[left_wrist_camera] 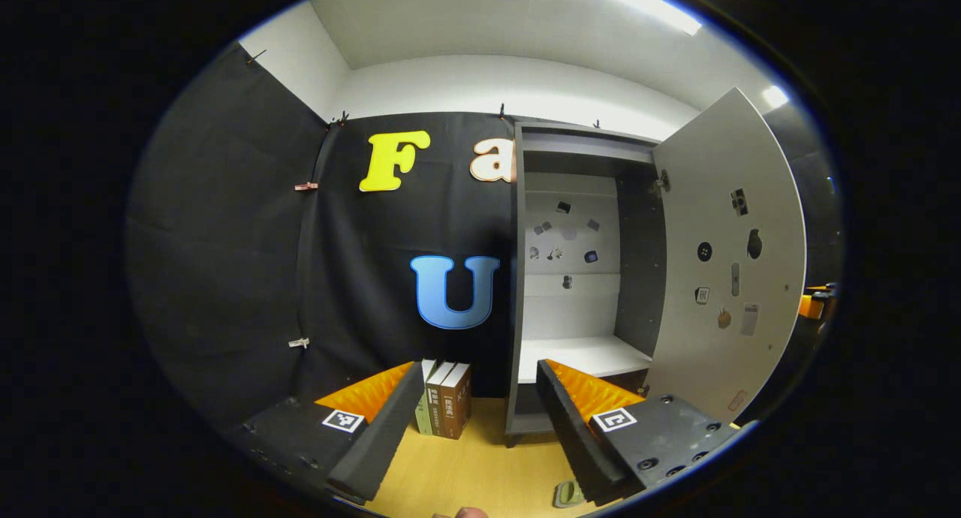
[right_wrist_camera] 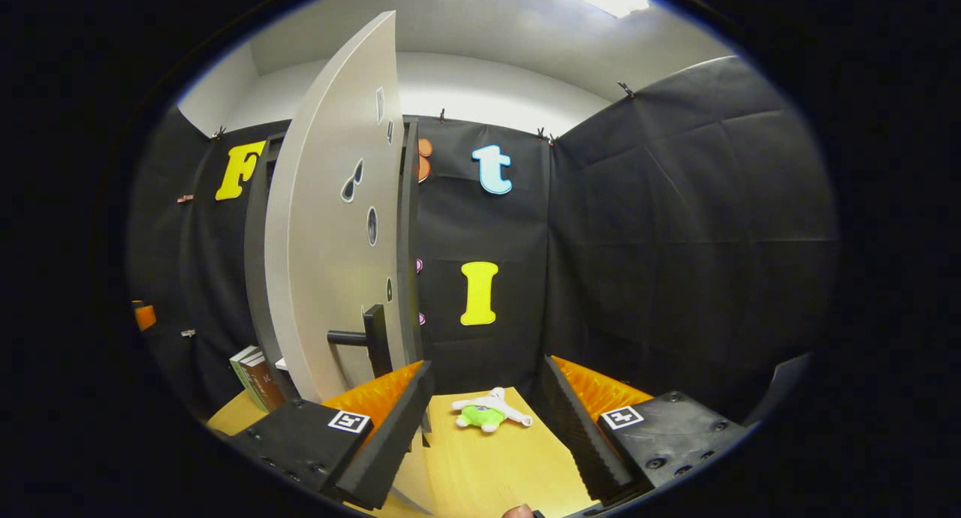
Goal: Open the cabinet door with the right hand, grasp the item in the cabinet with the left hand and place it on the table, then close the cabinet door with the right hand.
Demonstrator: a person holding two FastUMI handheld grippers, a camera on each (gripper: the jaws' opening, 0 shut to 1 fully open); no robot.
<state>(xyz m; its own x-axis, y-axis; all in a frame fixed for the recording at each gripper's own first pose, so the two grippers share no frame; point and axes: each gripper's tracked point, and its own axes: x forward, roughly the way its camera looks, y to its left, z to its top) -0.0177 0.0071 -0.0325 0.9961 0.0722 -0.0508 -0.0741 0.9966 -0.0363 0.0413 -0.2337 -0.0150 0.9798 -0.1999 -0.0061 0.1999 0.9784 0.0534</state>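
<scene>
Three books (left_wrist_camera: 444,398) stand upright side by side, spines facing outward, in the left gripper view. They are set against the black cloth wall (left_wrist_camera: 225,263), just left of the cabinet base. In the right gripper view the same books (right_wrist_camera: 254,374) lean slightly at the far left. Small clips (left_wrist_camera: 305,186) fix the cloth wall along its seams and top edge. Above the cloth, a white wall (left_wrist_camera: 480,82) meets a white ceiling (left_wrist_camera: 480,22). A long ceiling light (left_wrist_camera: 646,4) runs along the upper right of the left gripper view. A small green object (left_wrist_camera: 568,493) lies at the lower edge; its identity cannot be determined.
</scene>
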